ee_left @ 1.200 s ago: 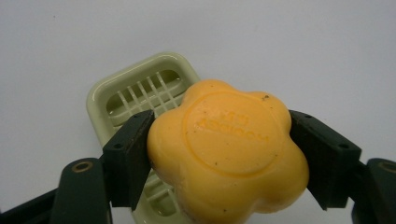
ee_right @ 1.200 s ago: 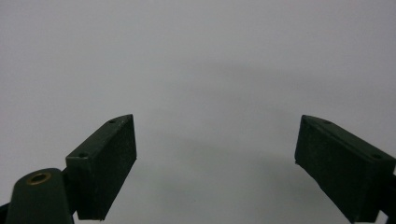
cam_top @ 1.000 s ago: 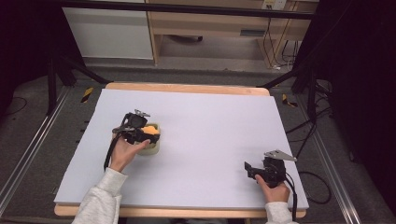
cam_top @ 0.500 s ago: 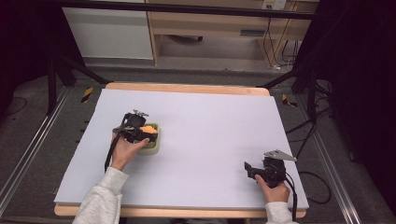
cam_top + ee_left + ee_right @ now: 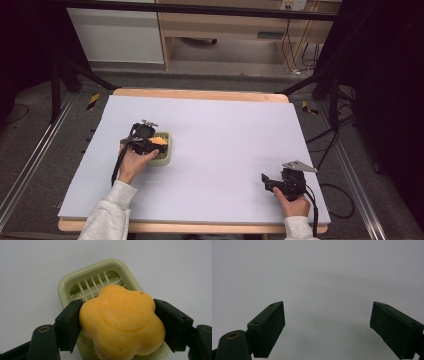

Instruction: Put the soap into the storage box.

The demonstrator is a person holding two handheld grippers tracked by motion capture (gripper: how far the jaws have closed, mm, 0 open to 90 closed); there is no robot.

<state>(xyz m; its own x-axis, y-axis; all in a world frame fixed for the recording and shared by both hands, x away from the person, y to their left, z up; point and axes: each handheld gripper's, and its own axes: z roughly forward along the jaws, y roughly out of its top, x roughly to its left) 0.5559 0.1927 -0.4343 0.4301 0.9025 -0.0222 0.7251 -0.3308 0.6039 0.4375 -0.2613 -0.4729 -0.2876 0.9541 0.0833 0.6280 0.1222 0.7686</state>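
Note:
An orange flower-shaped bar of soap point(image 5: 122, 320) sits between the black jaws of my left gripper point(image 5: 117, 322), and both pads press on its sides. Under it lies a pale green soap dish point(image 5: 82, 282) with a slotted bottom; whether the soap rests in the dish or hangs just above it I cannot tell. In the high view the left gripper point(image 5: 150, 144) is at the table's left over the soap dish point(image 5: 166, 152), with the orange soap point(image 5: 159, 141) showing. My right gripper point(image 5: 267, 181) rests near the front right, and its jaws point(image 5: 327, 327) stand wide apart over bare white surface.
The white table top point(image 5: 220, 135) has a wooden edge at the back and front. Black frame legs and cables stand on the floor at both sides. A cable trails off the table's right edge from the right gripper.
The left hand with the soap has shifted slightly toward the dish. The right hand has kept still.

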